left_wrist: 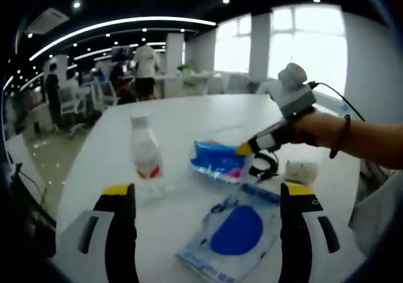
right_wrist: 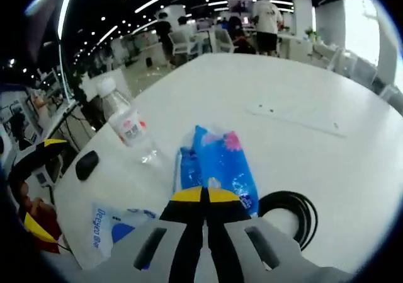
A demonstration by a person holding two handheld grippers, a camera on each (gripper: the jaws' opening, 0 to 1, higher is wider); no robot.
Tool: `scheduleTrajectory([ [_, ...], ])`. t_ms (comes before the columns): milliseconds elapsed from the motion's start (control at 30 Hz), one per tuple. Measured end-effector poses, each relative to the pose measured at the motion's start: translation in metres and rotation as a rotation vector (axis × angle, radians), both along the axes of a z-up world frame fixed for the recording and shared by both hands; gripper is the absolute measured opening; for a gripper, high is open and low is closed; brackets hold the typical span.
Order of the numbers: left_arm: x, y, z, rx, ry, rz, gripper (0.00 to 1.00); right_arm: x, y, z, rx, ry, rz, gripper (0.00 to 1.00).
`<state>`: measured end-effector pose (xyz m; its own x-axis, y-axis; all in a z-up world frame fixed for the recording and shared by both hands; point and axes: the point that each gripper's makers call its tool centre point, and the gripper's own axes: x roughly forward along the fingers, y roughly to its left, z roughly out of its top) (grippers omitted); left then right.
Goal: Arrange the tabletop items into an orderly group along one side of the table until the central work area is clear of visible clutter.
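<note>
Left gripper (left_wrist: 208, 198) jaws wide over the flat blue-print bag (left_wrist: 232, 234); bottle (left_wrist: 145, 149) upright beyond. Right gripper (left_wrist: 244, 148), forearm extended from right, meets the blue packet (left_wrist: 217, 160).

Right gripper view: jaws pinched together at packet's (right_wrist: 217, 163) near edge, grip unclear; black cable coil (right_wrist: 291, 208) beside.

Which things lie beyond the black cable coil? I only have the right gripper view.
Observer: A small white crumpled wad sits beside the black cable coil, near the person's forearm.
Operator: Is the left gripper holding anything?
Observer: No. The left gripper is open, jaws wide apart, and the flat clear pouch with a blue round patch lies on the white table between them.
Operator: Does my right gripper touch the blue plastic packet?
Observer: The shut right gripper meets one end of the blue plastic packet; whether it pinches it, I cannot tell.
</note>
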<state>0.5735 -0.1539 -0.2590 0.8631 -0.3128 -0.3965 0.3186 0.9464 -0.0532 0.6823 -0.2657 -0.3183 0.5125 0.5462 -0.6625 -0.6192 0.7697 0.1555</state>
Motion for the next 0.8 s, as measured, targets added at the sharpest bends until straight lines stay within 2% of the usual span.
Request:
scheduleTrajectory([
  [200,0.000,0.001,-0.002,0.002,0.007,0.006,0.91,-0.017,0.002,0.011,0.010,-0.009,0.062,0.01],
  [267,0.000,0.001,-0.003,0.003,0.010,0.008,0.90,-0.025,0.002,0.018,-0.016,-0.036,0.103,0.01],
  [333,-0.001,0.001,-0.003,0.003,0.013,0.008,0.90,-0.031,0.003,0.025,0.006,-0.038,0.120,0.01],
  [400,-0.001,0.000,-0.003,0.004,0.015,0.008,0.90,-0.037,0.005,0.034,0.064,-0.018,0.114,0.01],
  [667,0.000,0.001,-0.003,0.009,0.015,0.013,0.88,-0.060,0.003,0.052,0.099,-0.021,0.157,0.01],
  [800,0.000,0.002,-0.003,0.007,0.015,0.015,0.86,-0.075,0.003,0.057,0.078,-0.033,0.212,0.01],
])
